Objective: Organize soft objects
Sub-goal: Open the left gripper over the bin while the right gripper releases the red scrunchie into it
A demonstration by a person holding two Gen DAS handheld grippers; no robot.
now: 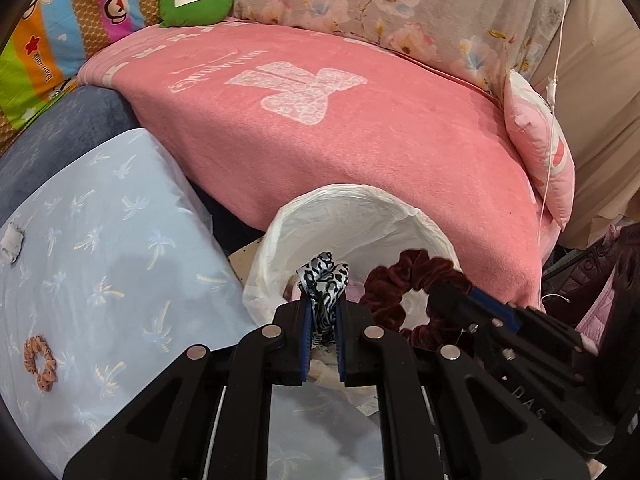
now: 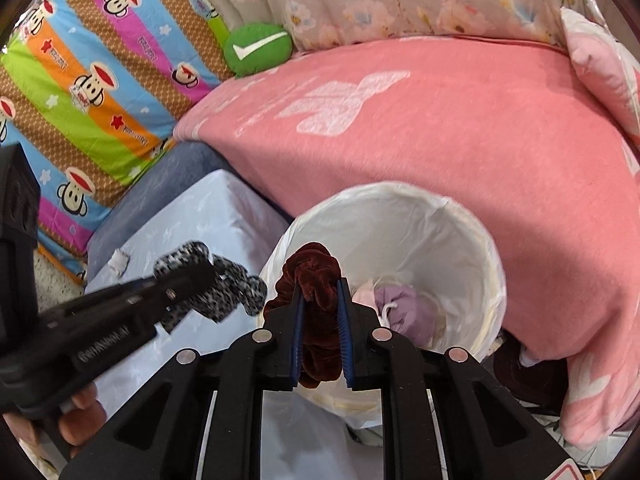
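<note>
My left gripper [image 1: 323,300] has its jaws pinching a black-and-white leopard-print scrunchie [image 1: 325,280], which sticks up between the blue pads right at the near rim of the white-lined bin [image 1: 280,240]. In the left wrist view the bin sits at twelve o'clock from the jaws, with the pink blanket [image 1: 320,140] rising behind it.

My right gripper [image 2: 320,296] has its jaws clamped on a dark maroon velvet scrunchie [image 2: 316,276]; the fabric bulges above the pads and hangs down between them. In the right wrist view the bin's opening lies at about one o'clock from the jaws, and inside it I can see a lilac cloth bundle [image 2: 404,304] lying on the bottom. The maroon scrunchie hangs at the bin's near left rim.

The two grippers are close together, the right one coming in at three o'clock in the left view, the left one at nine o'clock in the right view. A hand [image 2: 80,412] grips the left tool's handle at the lower left of the right view.

At about eight o'clock in the left view an orange spotted scrunchie [image 1: 39,363] lies flat on the pale blue palm-print sheet [image 1: 120,240], well apart from the bin. A small white scrap [image 1: 11,243] lies on the same sheet at nine o'clock. A green cushion with a white tick [image 1: 196,0] rests at the far edge of the blanket, at eleven o'clock.
</note>
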